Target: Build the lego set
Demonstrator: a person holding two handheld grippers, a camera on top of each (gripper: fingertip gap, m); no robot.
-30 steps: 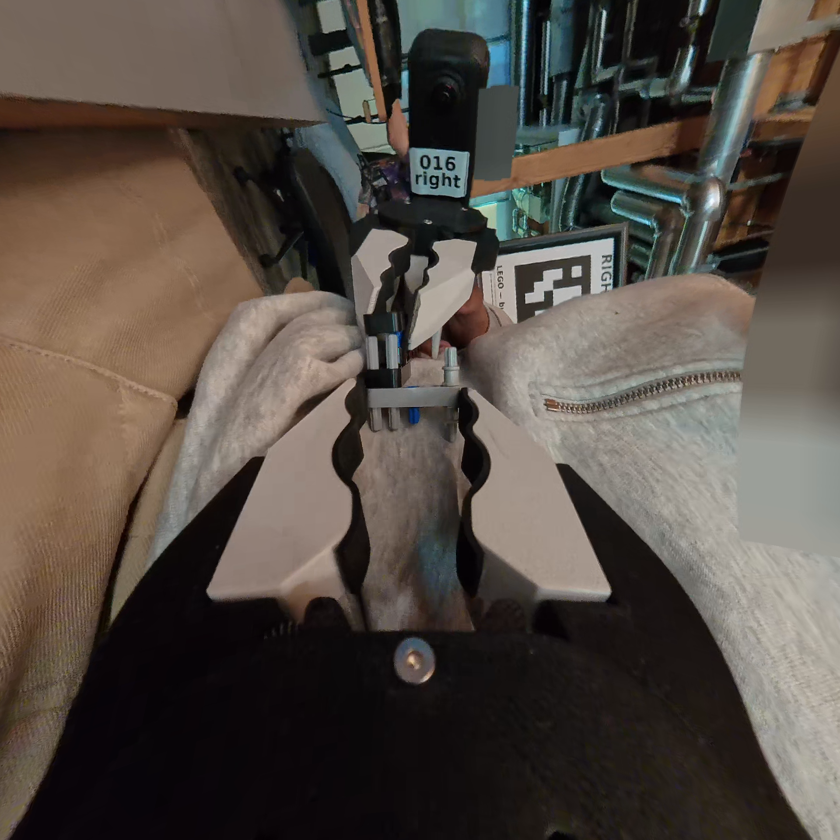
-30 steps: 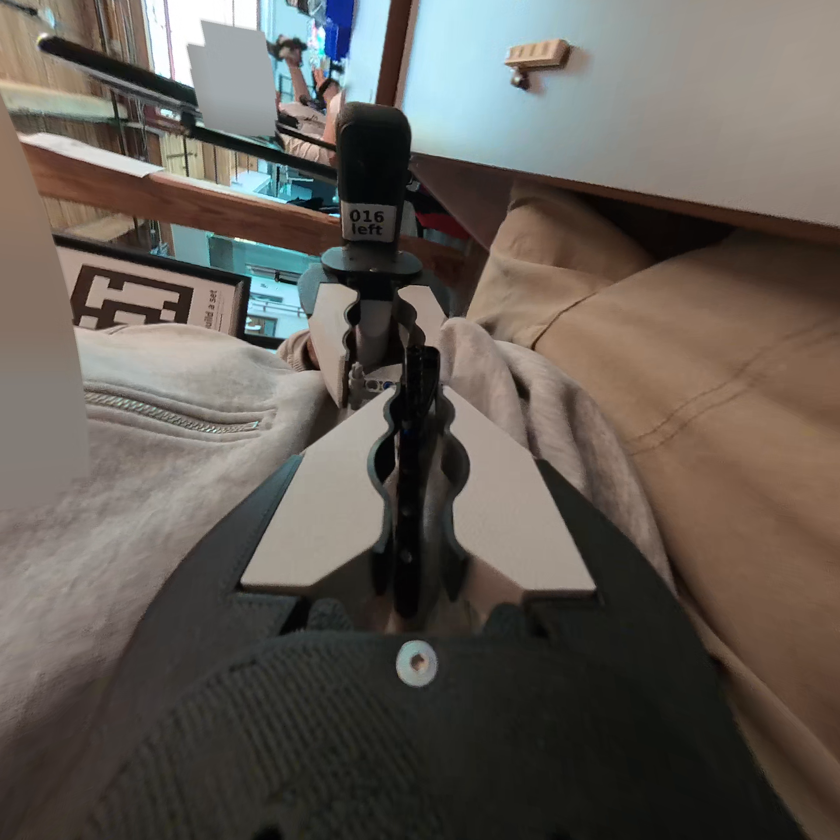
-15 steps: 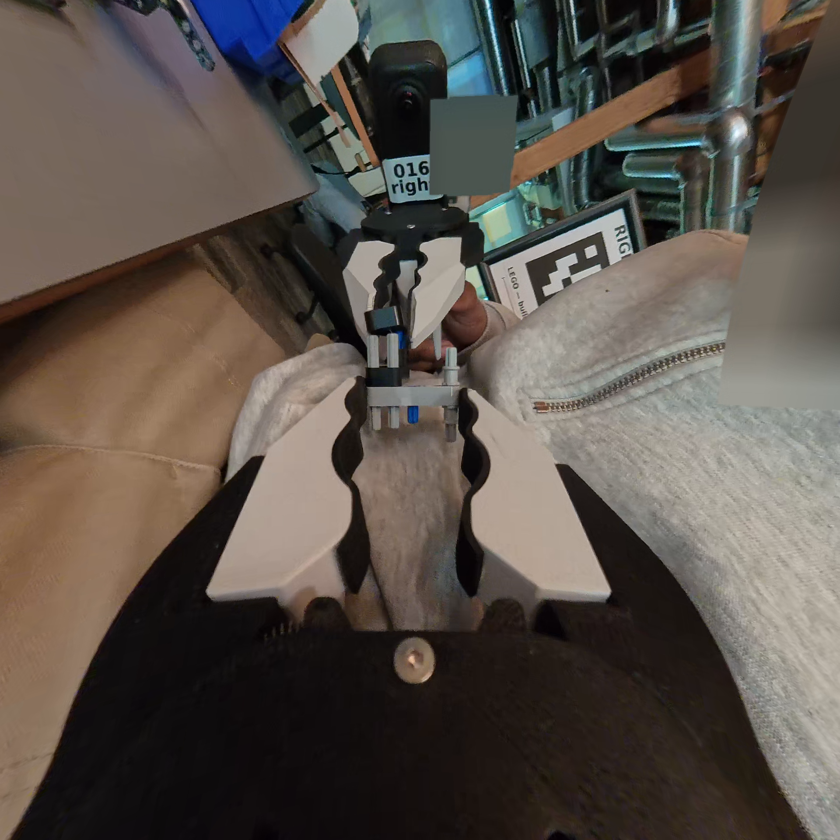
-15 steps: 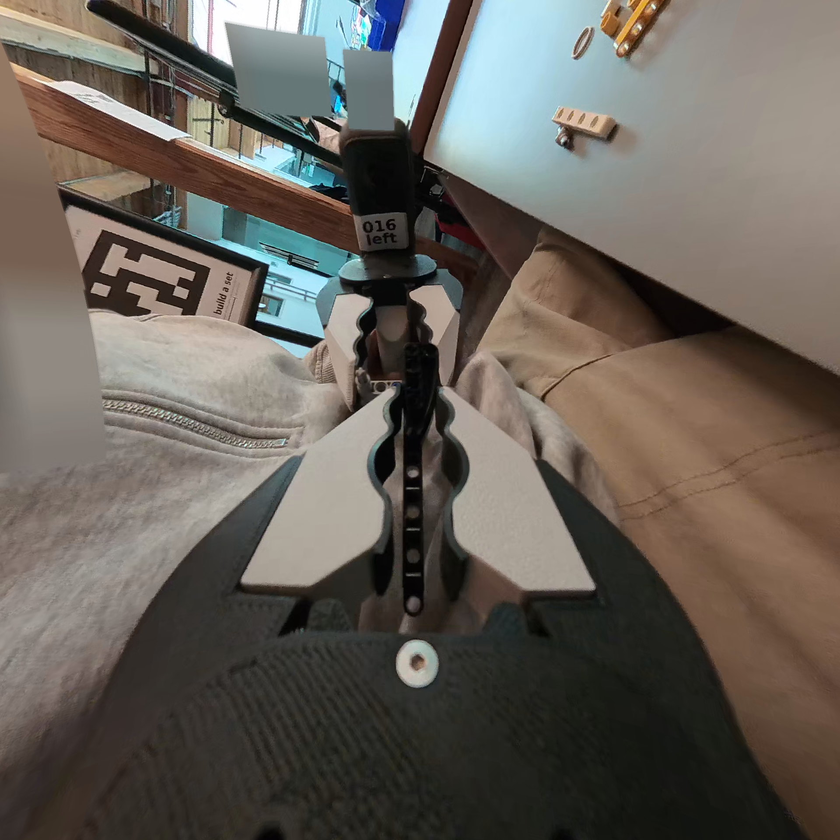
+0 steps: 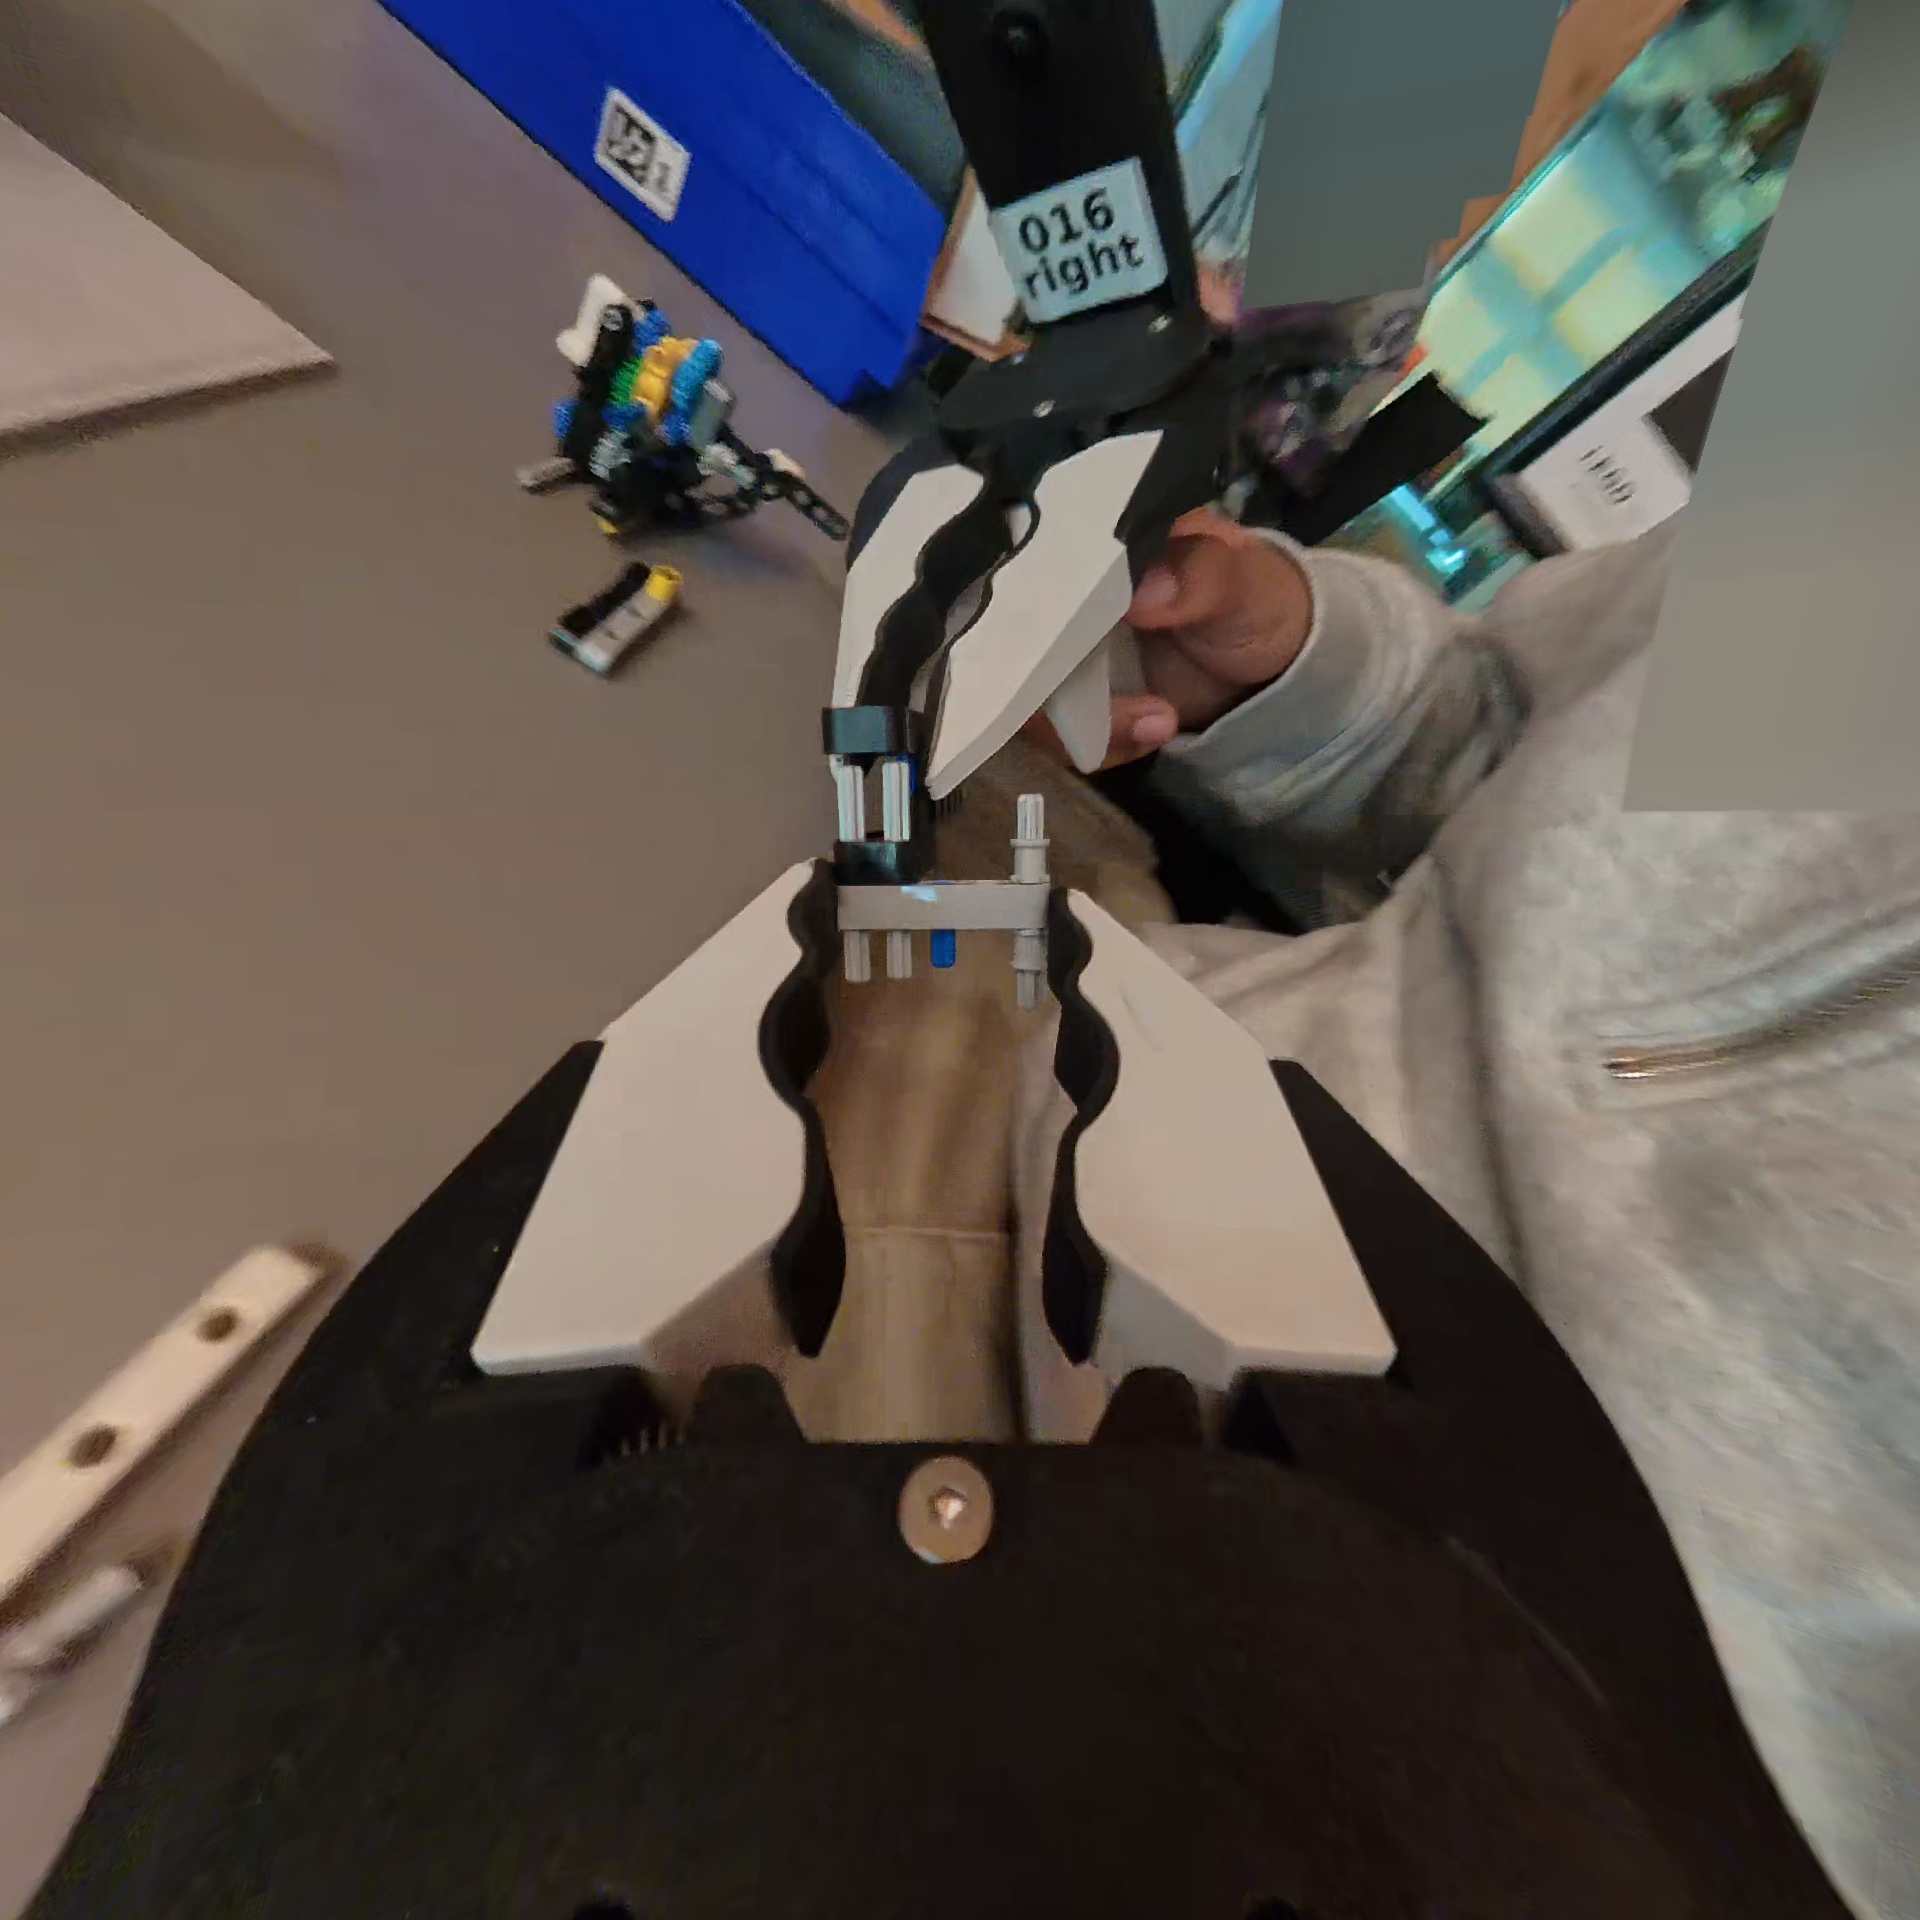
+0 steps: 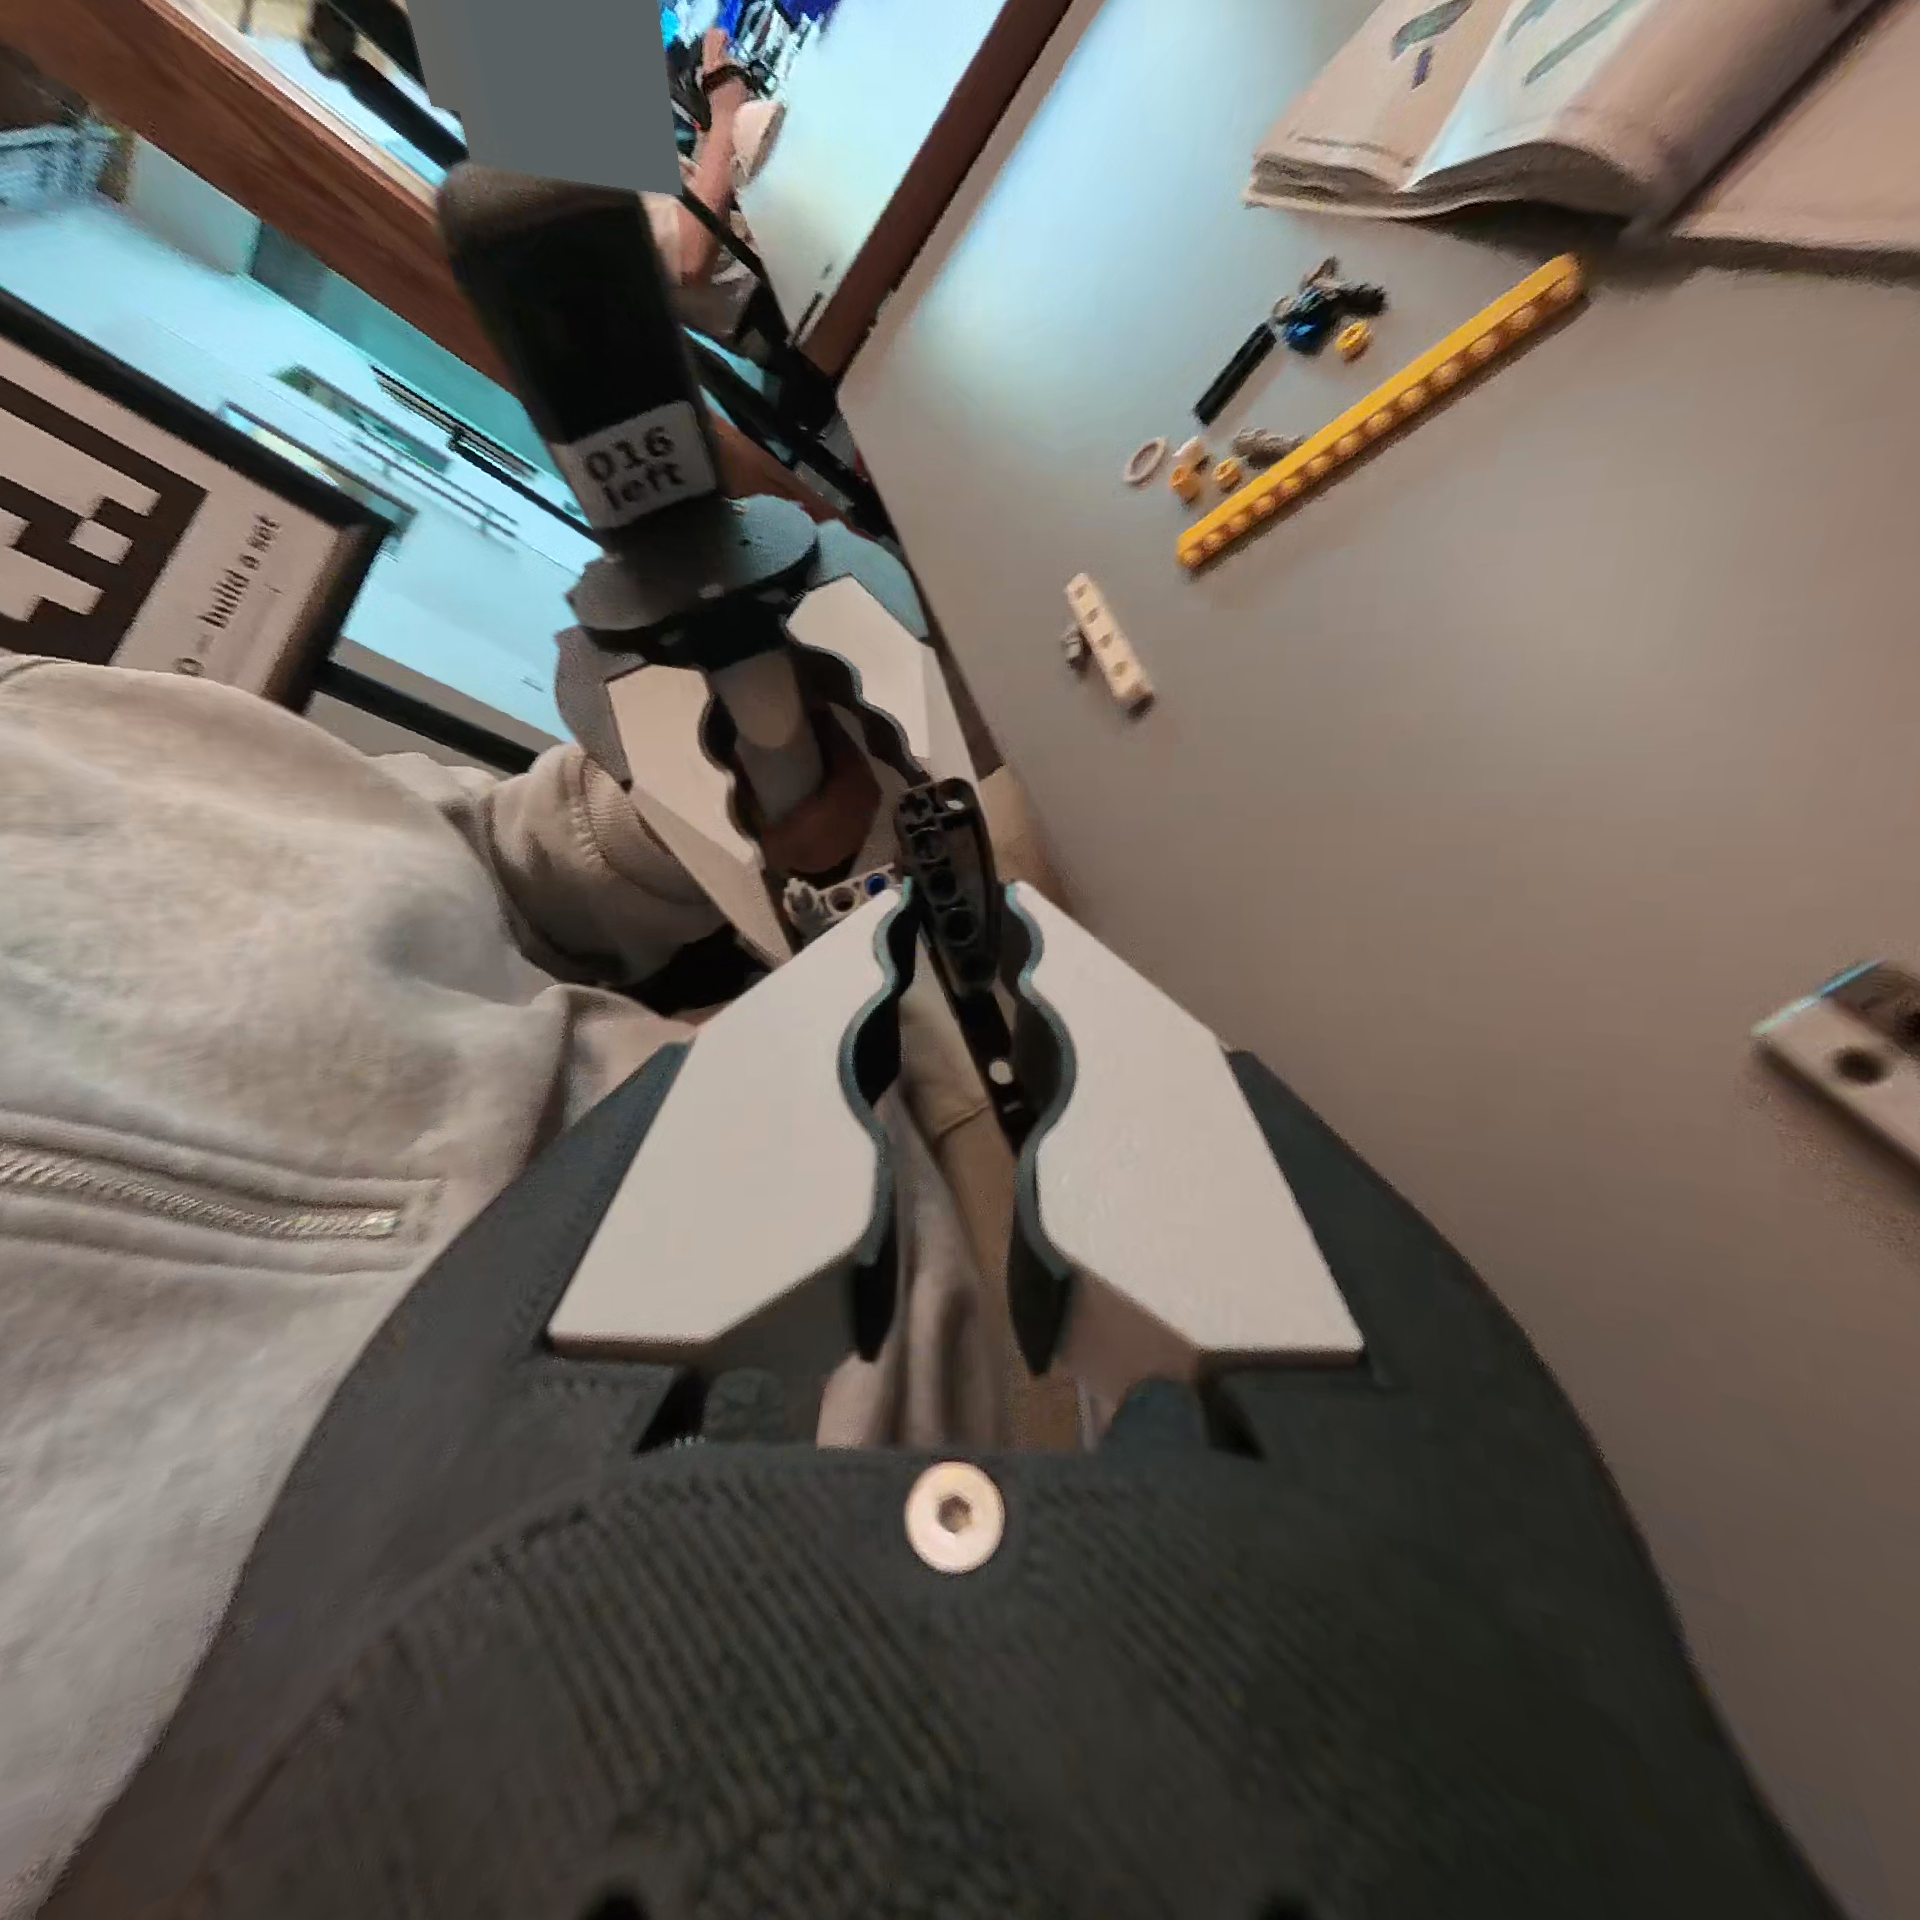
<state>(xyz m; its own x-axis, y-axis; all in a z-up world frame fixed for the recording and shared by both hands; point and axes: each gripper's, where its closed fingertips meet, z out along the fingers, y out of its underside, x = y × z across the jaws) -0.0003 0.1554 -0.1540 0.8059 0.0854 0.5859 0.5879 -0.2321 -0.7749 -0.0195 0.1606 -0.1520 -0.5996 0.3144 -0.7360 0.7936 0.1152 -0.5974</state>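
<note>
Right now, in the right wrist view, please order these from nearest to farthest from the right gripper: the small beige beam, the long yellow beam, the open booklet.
Measured from the right gripper:
1. Small beige beam, on the table just up and right of the jaws.
2. Long yellow beam, lying diagonally farther right on the table.
3. Open booklet, at the top right corner.

A smooth grey worktop [image 5: 312,727] is seen carrying a long blue plastic bin [image 5: 748,197], with a partly built black, blue and yellow brick assembly [image 5: 655,426] set near it and a small black-and-grey brick piece [image 5: 618,618] just beside that. A long yellow holed beam [image 6: 1382,416], a short cream holed beam [image 6: 1110,642], scattered small parts [image 6: 1288,322] and an open paper booklet [image 6: 1558,114] are also laid out.
</note>
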